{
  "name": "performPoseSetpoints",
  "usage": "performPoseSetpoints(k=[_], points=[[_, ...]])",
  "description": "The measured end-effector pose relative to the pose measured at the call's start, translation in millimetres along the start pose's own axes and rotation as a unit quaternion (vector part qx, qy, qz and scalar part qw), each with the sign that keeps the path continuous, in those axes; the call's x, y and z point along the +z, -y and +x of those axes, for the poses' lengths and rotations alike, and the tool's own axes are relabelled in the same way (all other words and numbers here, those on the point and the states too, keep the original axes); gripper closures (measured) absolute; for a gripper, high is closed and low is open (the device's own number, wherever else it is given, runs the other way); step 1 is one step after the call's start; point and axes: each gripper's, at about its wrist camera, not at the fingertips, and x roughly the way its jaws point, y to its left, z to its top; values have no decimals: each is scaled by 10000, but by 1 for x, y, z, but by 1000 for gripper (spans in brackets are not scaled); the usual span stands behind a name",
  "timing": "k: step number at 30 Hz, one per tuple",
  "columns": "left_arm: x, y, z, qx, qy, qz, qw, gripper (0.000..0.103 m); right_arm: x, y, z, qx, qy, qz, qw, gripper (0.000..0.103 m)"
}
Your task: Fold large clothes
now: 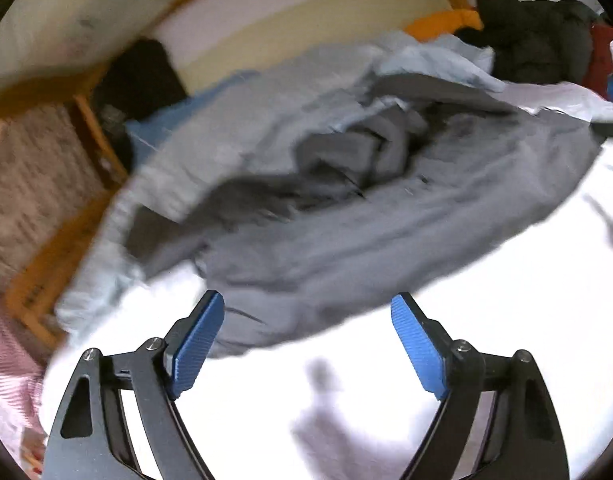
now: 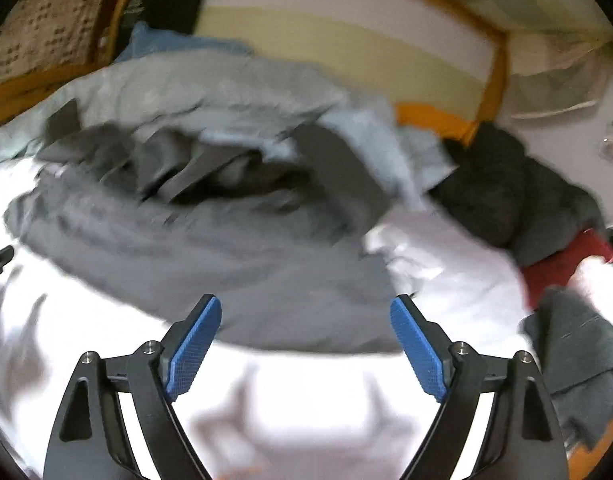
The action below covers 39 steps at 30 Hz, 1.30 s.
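Observation:
A large grey garment (image 1: 346,220) lies crumpled on the white bed sheet (image 1: 506,340), with darker grey folds bunched in its middle. It also shows in the right wrist view (image 2: 210,240). My left gripper (image 1: 306,312) is open and empty, its blue pads just short of the garment's near edge. My right gripper (image 2: 304,312) is open and empty, its pads at the garment's near hem. Both views are blurred by motion.
A pale blue cloth (image 1: 434,60) lies behind the garment. A dark jacket (image 2: 506,188) and a red cloth (image 2: 562,268) sit at the right, with a grey cloth (image 2: 578,352) near it. An orange wooden bed frame (image 1: 54,264) runs along the left.

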Motion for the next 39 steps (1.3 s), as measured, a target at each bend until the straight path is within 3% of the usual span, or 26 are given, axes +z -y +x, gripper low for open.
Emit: performPoseSetpoints(k=[1,2,3,7,10,12,13,15,17,19,21,22,23,24,26,29,31,33,35,39], points=[[0,3,3,-60,-72,48,9999,19,-5,-6,7,237,-167,-120,9995,18],[-1,6,7,14,-162,115,9998,19,-9,-13,14,282,-275,-278,9988,26],[-2,9,12,143,-297,180,9993,19,-14,-17,18,224,-312,-430,9983,27],[-7,14,41,377,-887,283,9949,19,-27,-35,46,280,-612,-1048,9922,27],[-8,7,67,433,-1265,209,9908,19,-31,-49,67,350,-997,-1652,9806,26],[-5,10,86,360,-1479,618,9864,18,-27,-61,65,19,-730,-2269,9712,25],[-4,11,90,444,-1391,865,9855,18,-24,-66,64,-64,-617,-2475,9669,25],[0,9,98,855,-1227,1089,9827,18,-20,-68,73,-145,-677,-2565,9641,24],[-1,-2,109,708,-1434,794,9839,18,-13,-62,92,-190,-906,-2329,9681,24],[0,-10,115,601,-1463,541,9859,18,-4,-57,101,-200,-857,-2188,9718,25],[1,-9,117,682,-1178,731,9880,30,-6,-58,105,-283,-727,-2329,9694,49],[-1,-6,118,664,-1038,907,9882,36,-9,-59,106,-319,-707,-2406,9675,65],[-4,-3,119,639,-938,1060,9879,53,-13,-62,108,-496,-650,-2511,9645,82],[-6,0,121,745,-895,1193,9860,78,-19,-70,109,-792,-532,-2731,9572,86],[-12,4,123,1082,-995,1363,9797,94,-26,-75,104,-991,-392,-2914,9506,94],[-9,2,98,1247,-891,1199,9809,99,-29,-72,84,-1112,-290,-2772,9539,98],[-12,-11,62,945,-940,739,9883,99,-36,-73,46,-1001,-99,-2824,9540,100],[-24,-21,32,656,-904,607,9919,99,-52,-72,13,-815,7,-2992,9507,100],[-42,-19,20,620,-844,796,9913,99,-69,-68,6,-608,-140,-3059,9500,101],[-51,-1,37,919,-908,1179,9846,99,-82,-71,20,-939,93,-3315,9387,100]])
